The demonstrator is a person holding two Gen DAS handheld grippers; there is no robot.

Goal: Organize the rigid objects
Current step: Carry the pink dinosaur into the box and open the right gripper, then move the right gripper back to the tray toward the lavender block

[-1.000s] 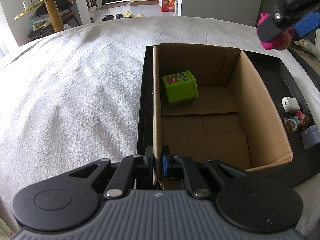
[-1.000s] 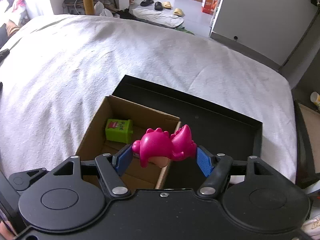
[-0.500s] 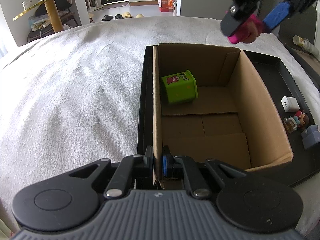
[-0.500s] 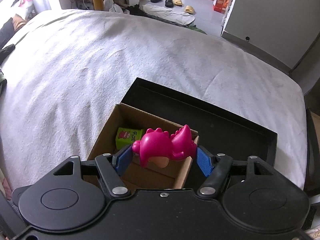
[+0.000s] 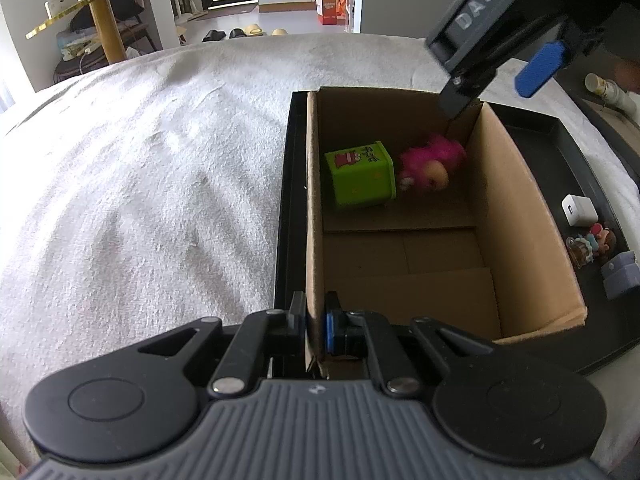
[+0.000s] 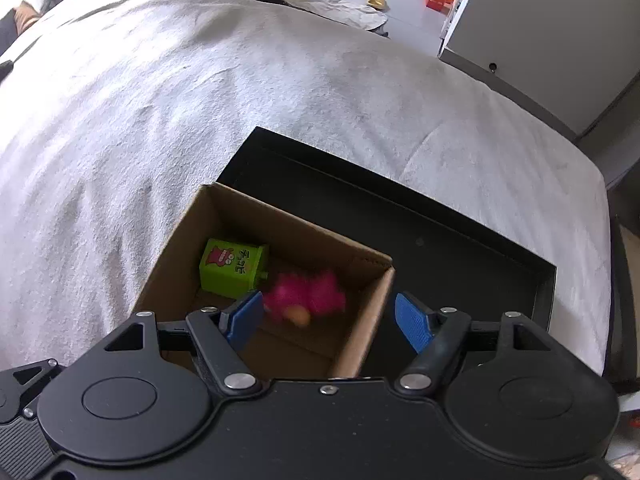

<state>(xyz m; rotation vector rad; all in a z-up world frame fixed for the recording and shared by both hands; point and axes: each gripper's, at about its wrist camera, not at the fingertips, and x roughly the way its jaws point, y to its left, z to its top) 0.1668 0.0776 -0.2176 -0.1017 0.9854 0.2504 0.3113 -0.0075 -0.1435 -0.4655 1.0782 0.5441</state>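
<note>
An open cardboard box stands in a black tray on a white blanket. Inside it a green cube and a pink dinosaur toy lie side by side at the far end; the toy looks blurred. My left gripper is shut on the box's near left wall. My right gripper is open and empty above the box's far end, over the pink toy and beside the green cube. It also shows in the left wrist view.
In the tray to the right of the box lie a white charger, a small figurine and a grey block. The white blanket spreads to the left. A bottle stands beyond the tray.
My right gripper moved over the box and opened. The pink dinosaur toy left its fingers and dropped into the box next to the green cube. The left gripper has not moved.
</note>
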